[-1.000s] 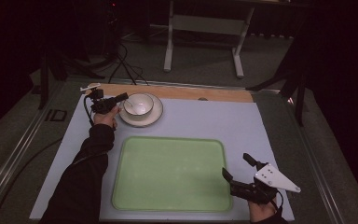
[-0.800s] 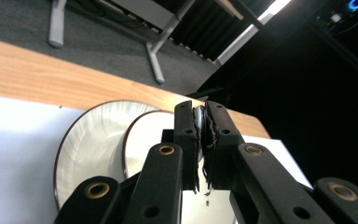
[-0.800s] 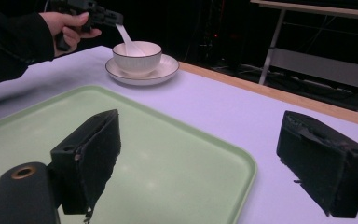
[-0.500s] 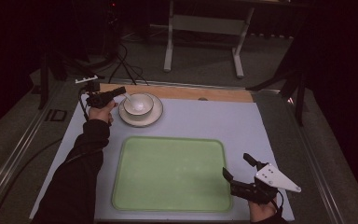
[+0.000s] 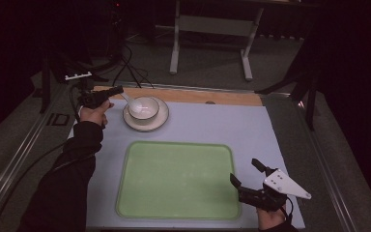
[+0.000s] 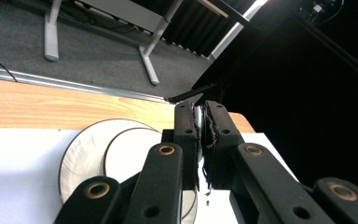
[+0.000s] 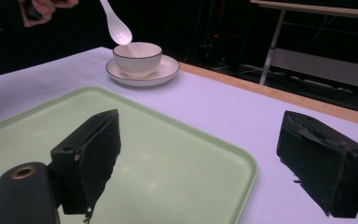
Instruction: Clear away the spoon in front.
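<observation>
A white bowl (image 5: 145, 108) sits on a white saucer (image 5: 147, 126) at the back left of the pale mat. My left gripper (image 5: 118, 90) is just left of it, shut on the handle of a white spoon (image 5: 129, 102). The spoon slants down with its scoop at the bowl's rim. In the left gripper view the jaws (image 6: 200, 119) pinch the thin handle above the bowl (image 6: 129, 151) and saucer (image 6: 80, 156). My right gripper (image 5: 243, 170) stands open at the green tray's (image 5: 174, 181) front right corner. In the right gripper view the spoon (image 7: 116, 25) hangs over the bowl (image 7: 137, 57).
The green tray (image 7: 177, 163) takes up the middle front of the mat and has nothing on it. A wooden strip (image 5: 212, 96) runs along the table's far edge. Beyond it are a floor with cables and a metal table frame (image 5: 212, 29).
My left gripper has shifted a little to the left and back with the spoon, away from the bowl's middle. The right gripper has stayed where it was.
</observation>
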The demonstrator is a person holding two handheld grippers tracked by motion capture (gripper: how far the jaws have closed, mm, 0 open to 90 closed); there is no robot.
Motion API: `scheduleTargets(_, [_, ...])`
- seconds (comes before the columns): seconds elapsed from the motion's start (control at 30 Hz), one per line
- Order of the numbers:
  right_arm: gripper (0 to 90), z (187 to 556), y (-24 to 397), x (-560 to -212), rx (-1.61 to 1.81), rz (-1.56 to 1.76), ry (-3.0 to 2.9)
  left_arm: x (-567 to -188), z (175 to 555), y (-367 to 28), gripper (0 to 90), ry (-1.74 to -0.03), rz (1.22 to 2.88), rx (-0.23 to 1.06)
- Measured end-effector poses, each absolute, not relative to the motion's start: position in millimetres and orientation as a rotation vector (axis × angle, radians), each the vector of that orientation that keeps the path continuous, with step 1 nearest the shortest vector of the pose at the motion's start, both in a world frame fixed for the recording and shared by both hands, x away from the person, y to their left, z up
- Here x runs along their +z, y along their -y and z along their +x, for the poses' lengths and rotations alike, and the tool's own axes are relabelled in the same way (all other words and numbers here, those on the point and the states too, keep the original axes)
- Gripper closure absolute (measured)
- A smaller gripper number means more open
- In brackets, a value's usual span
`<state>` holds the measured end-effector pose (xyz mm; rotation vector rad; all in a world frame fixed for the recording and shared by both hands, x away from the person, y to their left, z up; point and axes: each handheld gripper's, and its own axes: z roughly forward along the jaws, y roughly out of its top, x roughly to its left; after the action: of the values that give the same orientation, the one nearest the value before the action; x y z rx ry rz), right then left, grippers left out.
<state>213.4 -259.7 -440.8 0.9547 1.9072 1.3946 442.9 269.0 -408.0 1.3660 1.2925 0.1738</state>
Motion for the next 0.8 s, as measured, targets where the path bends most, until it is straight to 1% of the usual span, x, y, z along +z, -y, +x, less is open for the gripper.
scheduleTargets(0.4, [13.3, 213.9, 258.4, -441.4, 1.389, 0.958, -1.91, -390.8, 415.8, -274.6, 85.1, -1.243, 1.464, 0.155])
scheduleTargets(0.8, [13.3, 214.3, 258.2, -441.6, 1.39, 0.96, -1.911, -374.0, 386.2, -257.4, 85.1, -1.147, 1.638, 0.09])
